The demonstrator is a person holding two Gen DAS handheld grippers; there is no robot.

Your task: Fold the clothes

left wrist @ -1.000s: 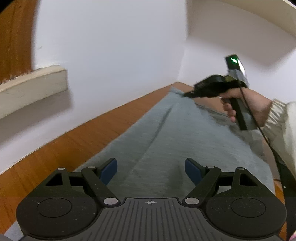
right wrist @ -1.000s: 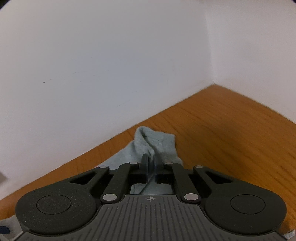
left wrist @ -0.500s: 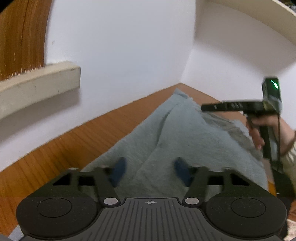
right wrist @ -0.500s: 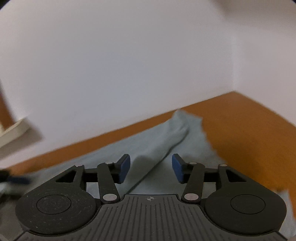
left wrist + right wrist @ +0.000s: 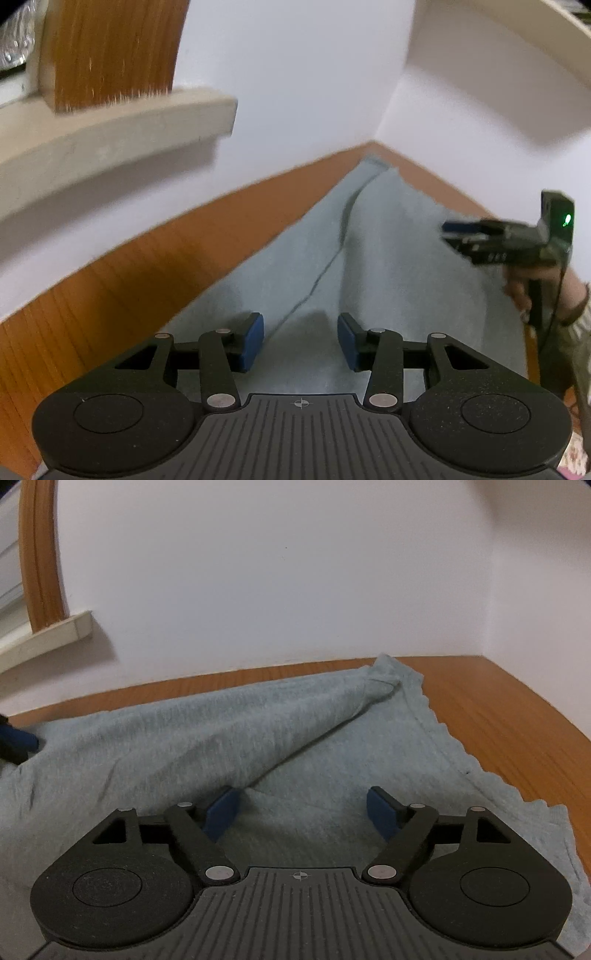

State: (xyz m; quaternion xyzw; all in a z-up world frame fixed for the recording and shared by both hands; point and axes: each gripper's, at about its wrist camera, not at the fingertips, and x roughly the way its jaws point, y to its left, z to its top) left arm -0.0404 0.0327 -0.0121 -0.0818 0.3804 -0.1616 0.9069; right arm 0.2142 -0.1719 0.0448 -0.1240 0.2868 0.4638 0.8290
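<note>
Both grippers, left gripper (image 5: pixel 300 341) & right gripper (image 5: pixel 302 814), spreading w/ nothing pinched above the grey garment (image 5: pixel 332 746), prob lining up a grab of the ridge running toward 1 o'clock.

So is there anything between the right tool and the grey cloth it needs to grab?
Nothing visible. The right tool sits directly over the grey cloth, its jaws opening with only fabric under the gap and nothing clamped. The wooden table around the cloth shows no other item. The left tool works its own end.
</note>
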